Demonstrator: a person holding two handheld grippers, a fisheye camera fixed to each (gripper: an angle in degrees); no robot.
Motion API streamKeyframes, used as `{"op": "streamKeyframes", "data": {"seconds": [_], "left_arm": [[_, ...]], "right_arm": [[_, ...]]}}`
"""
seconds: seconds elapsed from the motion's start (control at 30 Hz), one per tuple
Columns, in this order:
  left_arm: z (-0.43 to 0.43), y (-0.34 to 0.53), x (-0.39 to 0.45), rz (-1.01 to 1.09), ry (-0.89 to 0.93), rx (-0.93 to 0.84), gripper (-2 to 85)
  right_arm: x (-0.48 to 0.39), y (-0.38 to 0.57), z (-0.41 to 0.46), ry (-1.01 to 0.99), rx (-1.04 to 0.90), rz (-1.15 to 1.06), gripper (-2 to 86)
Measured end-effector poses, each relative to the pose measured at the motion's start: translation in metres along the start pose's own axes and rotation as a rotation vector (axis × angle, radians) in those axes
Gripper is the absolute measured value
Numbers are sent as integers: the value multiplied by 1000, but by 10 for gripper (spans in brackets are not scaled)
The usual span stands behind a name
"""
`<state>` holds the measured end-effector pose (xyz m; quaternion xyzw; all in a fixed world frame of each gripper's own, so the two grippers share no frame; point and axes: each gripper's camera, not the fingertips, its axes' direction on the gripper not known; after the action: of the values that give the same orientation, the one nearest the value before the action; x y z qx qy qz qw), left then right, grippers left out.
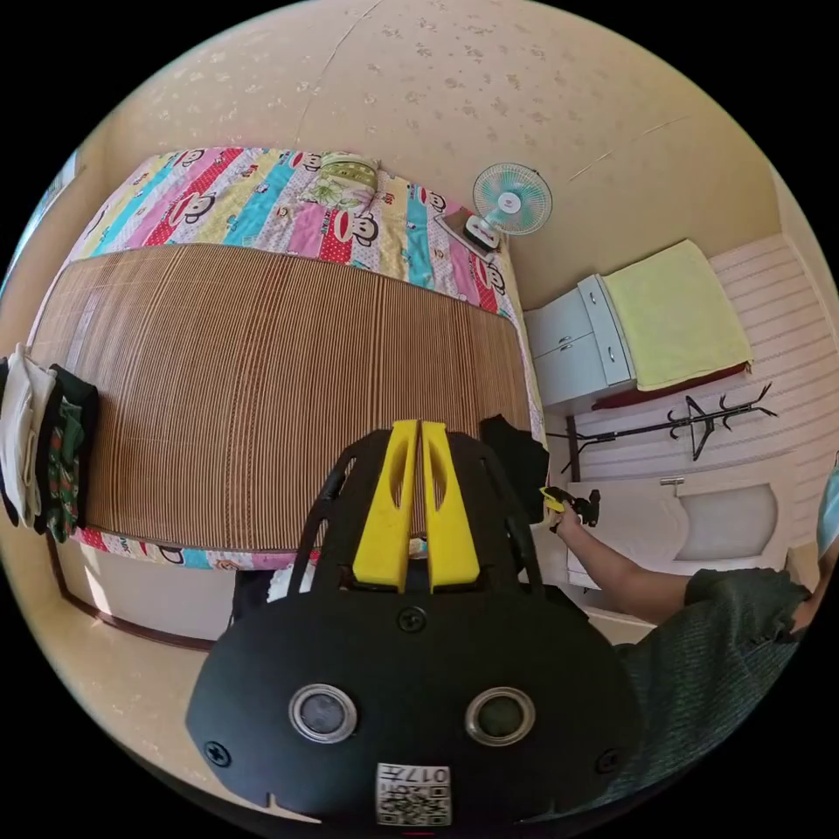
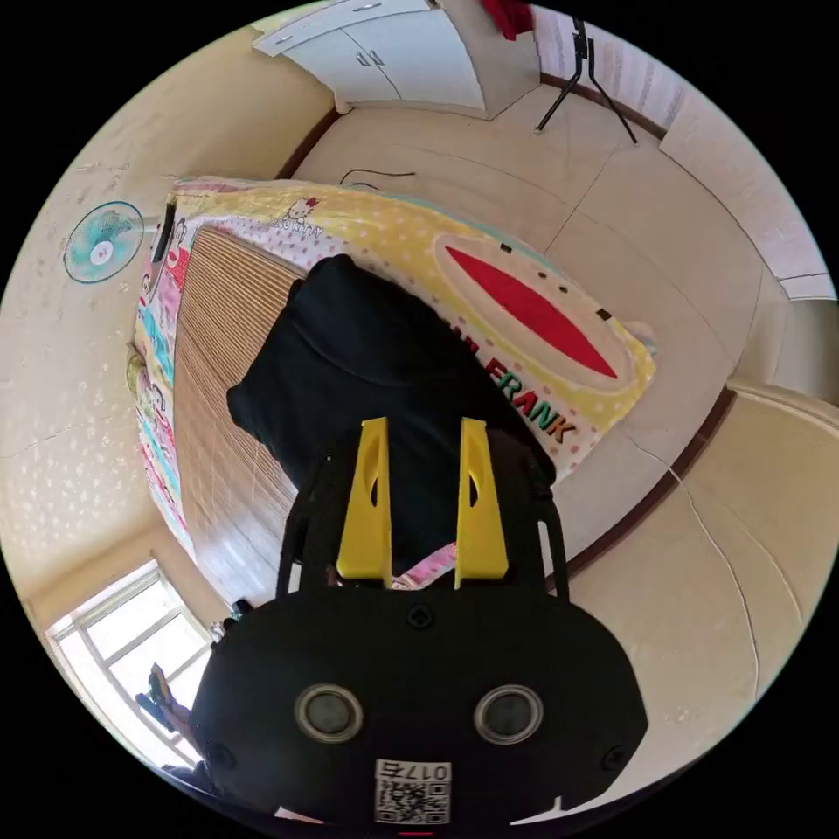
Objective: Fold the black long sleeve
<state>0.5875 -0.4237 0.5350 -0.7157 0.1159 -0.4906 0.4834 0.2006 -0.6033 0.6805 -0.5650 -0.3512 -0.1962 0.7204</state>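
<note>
Garment: black long sleeve (image 2: 367, 384), lying bunched in a dark heap at the edge of the bed (image 2: 559, 350), part on the woven bamboo mat (image 2: 218, 376), part on the yellow dotted sheet (image 2: 419, 245) that hangs over the bed's side. In the left gripper view the same black long sleeve (image 1: 516, 454) shows as a small dark lump at the mat's right-hand corner.

Right gripper (image 2: 424, 428): yellow jaws parted with a wide gap, above the garment, gripping nothing. It also shows in the left gripper view (image 1: 559, 502), small, at the end of a person's forearm (image 1: 620, 572) beside the garment.

Left gripper (image 1: 418, 433): yellow jaws pressed together, nothing between them, over the near edge of the bamboo mat (image 1: 262, 393).

Mat: broad bare surface across most of the bed. Folded clothes (image 1: 39, 437) stacked at its far left edge.

Surroundings: pillow (image 1: 345, 175) and fan (image 1: 513, 199) at the bed's head; white cabinet (image 1: 577, 341) and coat stand (image 1: 699, 419) along the wall; open tiled floor (image 2: 699, 489) beside the bed.
</note>
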Motion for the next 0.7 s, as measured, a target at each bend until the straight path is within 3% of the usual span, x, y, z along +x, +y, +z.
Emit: {"op": "streamKeyframes", "data": {"seconds": [0.1, 0.2, 0.3, 0.43, 0.5, 0.63, 0.7], "left_arm": [[10, -23, 11, -10, -30, 6, -9], [23, -50, 19, -23, 4, 8, -7], [61, -82, 30, 8, 128, -113, 6], [121, -114, 47, 24, 164, -249, 92], [171, -139, 54, 23, 197, -407, 131], [220, -174, 37, -124, 352, -511, 171], [231, -199, 20, -191, 308, -535, 200]], "right_arm": [[-14, 45, 2, 14, 88, -62, 44], [-43, 105, 6, -170, 21, -250, 33], [-62, 167, 17, -348, -98, -347, 29], [-82, 217, 38, -682, -356, -466, 23], [-95, 235, 38, -663, -409, -568, 21], [-122, 259, 15, -755, -484, -779, 17], [-135, 275, 9, -771, -536, -881, 16]]}}
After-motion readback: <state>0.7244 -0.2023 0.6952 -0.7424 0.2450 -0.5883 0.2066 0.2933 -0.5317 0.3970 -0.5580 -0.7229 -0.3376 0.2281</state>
